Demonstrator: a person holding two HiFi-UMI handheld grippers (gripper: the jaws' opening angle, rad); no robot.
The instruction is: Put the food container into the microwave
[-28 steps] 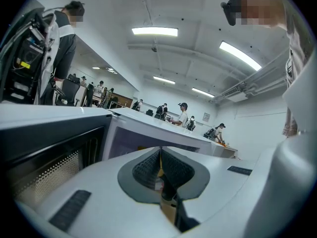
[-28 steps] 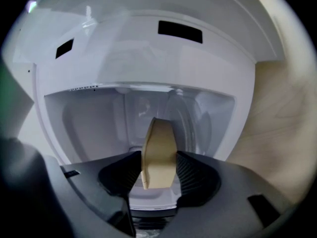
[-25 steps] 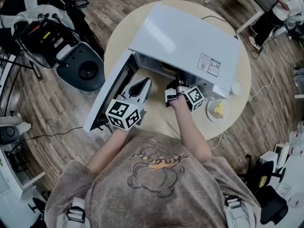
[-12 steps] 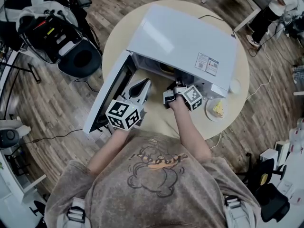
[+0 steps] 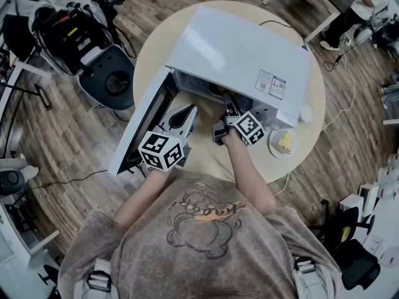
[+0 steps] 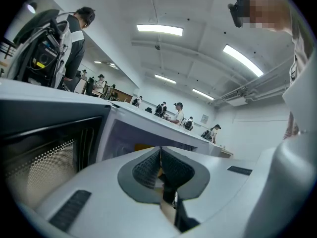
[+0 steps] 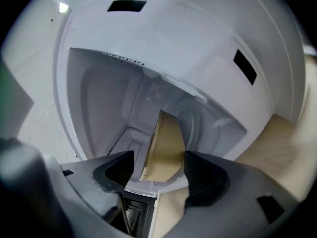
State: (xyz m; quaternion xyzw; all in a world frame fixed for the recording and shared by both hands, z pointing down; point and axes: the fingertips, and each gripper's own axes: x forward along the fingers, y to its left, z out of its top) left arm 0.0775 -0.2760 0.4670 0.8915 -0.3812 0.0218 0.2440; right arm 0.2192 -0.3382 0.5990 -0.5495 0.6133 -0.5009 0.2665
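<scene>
My right gripper (image 7: pixel 157 175) gapes open, the tan food container (image 7: pixel 164 145) showing between its jaws at mid-frame inside the microwave (image 7: pixel 99 98), so placing looks done; next I'd back out while my clenched, empty left gripper (image 6: pixel 160 163) closes the door (image 5: pixel 142 126).

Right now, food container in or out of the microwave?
In. The food container sits inside the microwave cavity, past the parted jaws of the right gripper.

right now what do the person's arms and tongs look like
Both tools have smooth white-grey plastic shells. The left tongs and right tongs carry dark ribbed pads set in grey. The left cube and right cube bear black-and-white square markers. No cables show. The person wears a grey-brown short-sleeved T-shirt with a print, and buckled straps.
</scene>
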